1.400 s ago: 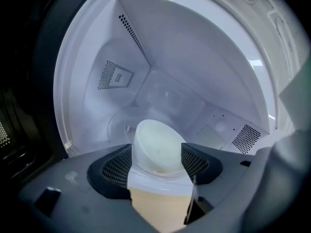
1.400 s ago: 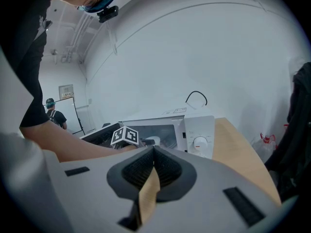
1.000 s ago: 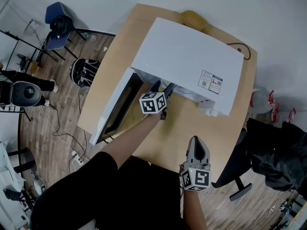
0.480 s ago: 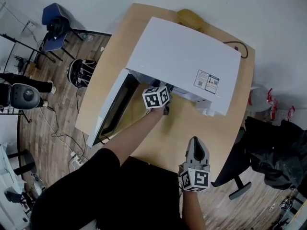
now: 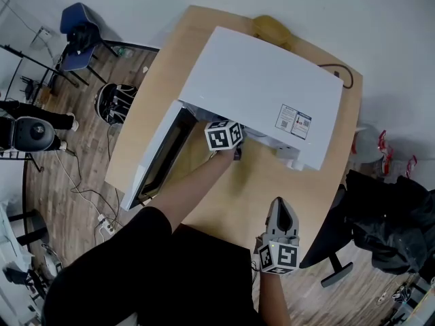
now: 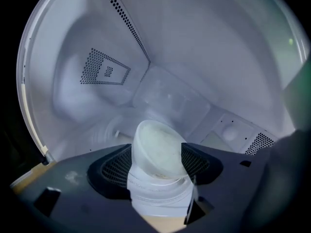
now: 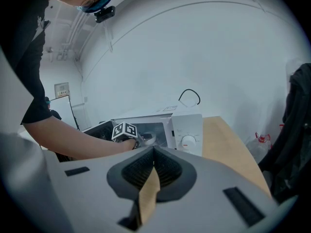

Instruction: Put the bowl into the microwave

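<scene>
Left gripper (image 6: 156, 160) reaches inside the boxy white microwave (image 5: 265, 94), fingers clamping a tilted translucent plastic bowl (image 6: 154, 144). It sits deeper than before. Right gripper (image 5: 281, 209) hovers, fingers together.

The microwave (image 5: 262, 94) sits on the table (image 5: 272, 182) at your 12, w/ its door (image 5: 160, 158) hanging open toward 10. Your L gripper (image 6: 156, 188) reaches in thru the opening. The bowl (image 6: 156, 152) is btwn its jaws, tilted, inside the cavity w/ the back wall behind it. Your R gripper (image 5: 280, 206) is at 5, by the table's near edge, well apart from the microwave. A cable (image 5: 343, 73) lies behind the microwave at 1. A chair (image 5: 78, 36) stands on the floor at 10, off the table's L side.
</scene>
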Tool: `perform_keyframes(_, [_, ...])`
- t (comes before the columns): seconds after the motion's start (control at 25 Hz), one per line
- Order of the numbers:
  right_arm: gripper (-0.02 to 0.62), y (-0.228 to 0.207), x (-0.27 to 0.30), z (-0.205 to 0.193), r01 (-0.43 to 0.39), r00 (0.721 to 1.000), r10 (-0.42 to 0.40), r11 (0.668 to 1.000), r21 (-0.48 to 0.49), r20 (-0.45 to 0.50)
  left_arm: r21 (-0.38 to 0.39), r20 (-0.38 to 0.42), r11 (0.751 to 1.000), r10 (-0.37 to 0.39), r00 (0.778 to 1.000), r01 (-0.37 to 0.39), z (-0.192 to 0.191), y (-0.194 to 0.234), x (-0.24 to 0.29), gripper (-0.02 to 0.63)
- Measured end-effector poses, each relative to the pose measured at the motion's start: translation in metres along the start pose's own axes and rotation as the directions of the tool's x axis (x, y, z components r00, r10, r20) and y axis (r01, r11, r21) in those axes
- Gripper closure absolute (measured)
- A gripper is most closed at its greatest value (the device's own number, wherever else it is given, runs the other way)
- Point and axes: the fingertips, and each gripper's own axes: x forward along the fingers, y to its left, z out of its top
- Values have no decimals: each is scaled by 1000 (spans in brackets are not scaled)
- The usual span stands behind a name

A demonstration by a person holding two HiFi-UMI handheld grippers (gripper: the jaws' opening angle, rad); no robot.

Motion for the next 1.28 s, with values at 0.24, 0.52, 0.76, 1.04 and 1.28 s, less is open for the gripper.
perform_keyframes(0.24, [535, 10, -6, 5, -17, 1000, 17, 1000, -10, 19, -28, 23, 999, -21, 1000, 22, 3, 4, -14, 307])
perform_keyframes(0.52, [535, 25, -25, 5, -8, 999, 9, 1000, -27, 42, -11, -7, 999, -54, 999, 53, -6, 6, -50, 301])
perform_keyframes(0.76, [535, 47, -49, 0, -1, 997, 4, 999, -43, 71, -4, -47, 996, -92, 995, 92, -19, 6, -119, 301])
perform_keyframes(1.04, [535, 62, -93, 7, 60, 990, -56, 998, -25, 132, 131, 33, 977, -172, 985, 166, -3, -30, -251, 302])
perform_keyframes(1.28, [535, 92, -123, 2, 74, 987, -72, 997, -10, 142, 269, 29, 893, -383, 923, 362, -1, -82, -348, 304])
